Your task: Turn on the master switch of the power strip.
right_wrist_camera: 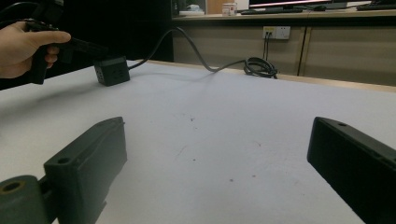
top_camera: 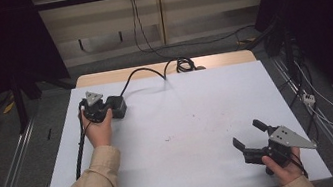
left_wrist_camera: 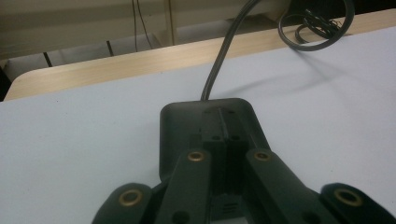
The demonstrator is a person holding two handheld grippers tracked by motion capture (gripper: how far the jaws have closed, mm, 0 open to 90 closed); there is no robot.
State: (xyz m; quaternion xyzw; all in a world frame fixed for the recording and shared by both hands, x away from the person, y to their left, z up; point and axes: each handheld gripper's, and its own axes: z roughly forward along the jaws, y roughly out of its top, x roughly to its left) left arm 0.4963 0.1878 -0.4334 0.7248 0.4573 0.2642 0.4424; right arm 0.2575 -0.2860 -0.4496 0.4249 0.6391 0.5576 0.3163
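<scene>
At far left of the table [top_camera: 182, 172], left gripper [top_camera: 98, 110] sits closed over the black box [top_camera: 117, 106], cable [top_camera: 146, 71] trailing back; right gripper [top_camera: 251, 136] idles wide, empty; next likely lift, minding cable drag.

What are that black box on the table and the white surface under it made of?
The black box looks like matte moulded plastic: rounded edges, dull sheen. The white surface seems a smooth matte sheet, lightly speckled, laid over a pale wood-look table; its exact material is unclear.
</scene>
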